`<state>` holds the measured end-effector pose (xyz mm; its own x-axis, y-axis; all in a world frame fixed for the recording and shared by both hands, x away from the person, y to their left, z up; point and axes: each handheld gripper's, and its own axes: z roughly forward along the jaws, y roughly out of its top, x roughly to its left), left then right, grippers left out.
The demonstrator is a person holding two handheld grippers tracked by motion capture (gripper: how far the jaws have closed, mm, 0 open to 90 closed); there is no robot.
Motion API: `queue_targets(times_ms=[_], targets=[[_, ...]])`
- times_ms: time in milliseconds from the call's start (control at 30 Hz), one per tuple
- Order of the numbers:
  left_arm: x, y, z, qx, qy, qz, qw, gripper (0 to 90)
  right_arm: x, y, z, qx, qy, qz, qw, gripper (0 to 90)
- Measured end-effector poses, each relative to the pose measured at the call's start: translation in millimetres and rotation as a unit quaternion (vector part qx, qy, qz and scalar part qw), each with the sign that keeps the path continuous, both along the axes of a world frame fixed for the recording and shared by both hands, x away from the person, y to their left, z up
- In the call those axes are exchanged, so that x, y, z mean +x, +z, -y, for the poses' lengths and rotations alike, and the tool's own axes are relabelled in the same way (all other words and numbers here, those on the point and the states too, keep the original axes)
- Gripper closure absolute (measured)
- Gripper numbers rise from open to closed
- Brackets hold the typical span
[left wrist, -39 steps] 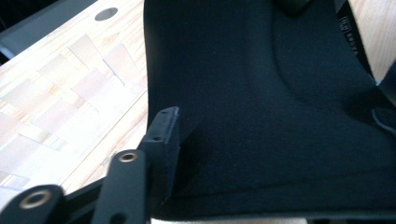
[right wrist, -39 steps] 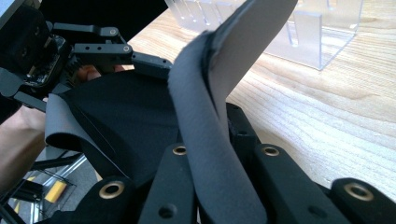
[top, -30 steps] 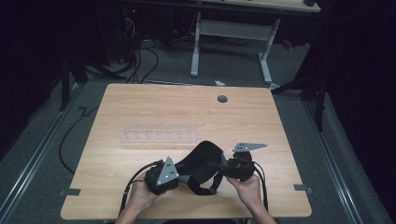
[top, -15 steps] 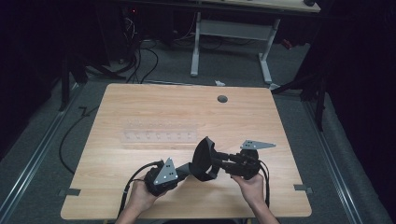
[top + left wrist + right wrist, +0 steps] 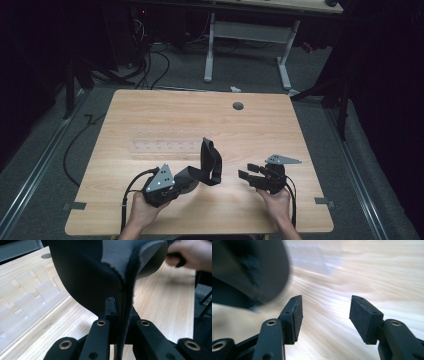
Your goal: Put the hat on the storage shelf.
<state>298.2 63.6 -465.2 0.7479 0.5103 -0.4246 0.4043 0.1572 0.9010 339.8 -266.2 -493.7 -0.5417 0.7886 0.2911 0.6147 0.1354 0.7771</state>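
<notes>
A black fabric piece with a grey inner face [image 5: 207,162] rises off the wooden table [image 5: 150,110] at front centre. My left gripper [image 5: 186,177] is shut on its lower edge. In the left gripper view the cloth [image 5: 87,277] is pinched between the jaws of that gripper [image 5: 121,315] and folds over above them. My right gripper [image 5: 245,171] is a short way to the right of the cloth, apart from it. Its jaws have just been opening and nothing is between them [image 5: 325,315]. The blurred cloth [image 5: 249,270] lies to their upper left.
A clear plastic rack with several upright dividers [image 5: 165,146] lies flat on the table behind the cloth. A round cable hole [image 5: 238,106] sits near the far edge. Beyond the table stand a white desk frame [image 5: 245,30] and floor cables [image 5: 150,60].
The right gripper let go of the cloth, opened, and drew away to the right. The left gripper closed on the cloth, which now stands up from it alone.
</notes>
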Motion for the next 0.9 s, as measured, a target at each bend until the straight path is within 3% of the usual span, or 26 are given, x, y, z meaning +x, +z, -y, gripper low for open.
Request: queue_targets(times_ms=[67, 100, 133, 167, 200, 300, 467, 567, 900], targets=[[1.2, 1.8, -5.4, -0.015, 0.010, 0.000, 0.9998, 86.2, 4.8, -12.8, 3.3, -0.036, -0.020, -0.008, 0.9991, 45.2], [1.2, 1.8, -5.4, -0.015, 0.010, 0.000, 0.9998, 86.2, 4.8, -12.8, 3.3, -0.036, -0.020, -0.008, 0.9991, 45.2], [2.2, 2.7, -9.1, -0.021, 0.017, 0.000, 0.9996, 86.2, 7.1, -20.0, 4.9, -0.058, -0.035, -0.012, 0.9976, 45.3], [2.2, 2.7, -9.1, -0.021, 0.017, 0.000, 0.9996, 86.2, 7.1, -20.0, 4.9, -0.058, -0.035, -0.012, 0.9976, 45.3], [2.7, 3.2, -11.0, -0.023, 0.021, -0.002, 0.9995, 86.2, 8.9, -25.7, 6.0, -0.082, -0.048, -0.013, 0.9954, 45.3], [4.6, 4.7, -18.1, -0.029, 0.031, -0.006, 0.9991, 86.2, 10.8, -32.6, 7.7, -0.116, -0.063, -0.007, 0.9911, 44.9], [6.7, 6.1, -24.3, -0.032, 0.046, -0.011, 0.9984, 86.2, 11.6, -36.0, 9.0, -0.138, -0.078, 0.006, 0.9873, 44.3], [7.9, 6.1, -27.8, -0.031, 0.057, -0.012, 0.9978, 86.2, 12.3, -37.0, 5.6, -0.169, -0.079, 0.021, 0.9822, 42.7], [7.9, 10.2, -42.7, -0.044, 0.074, -0.012, 0.9962, 86.2, 13.4, -37.0, 6.6, -0.168, -0.085, 0.018, 0.9819, 41.8]])
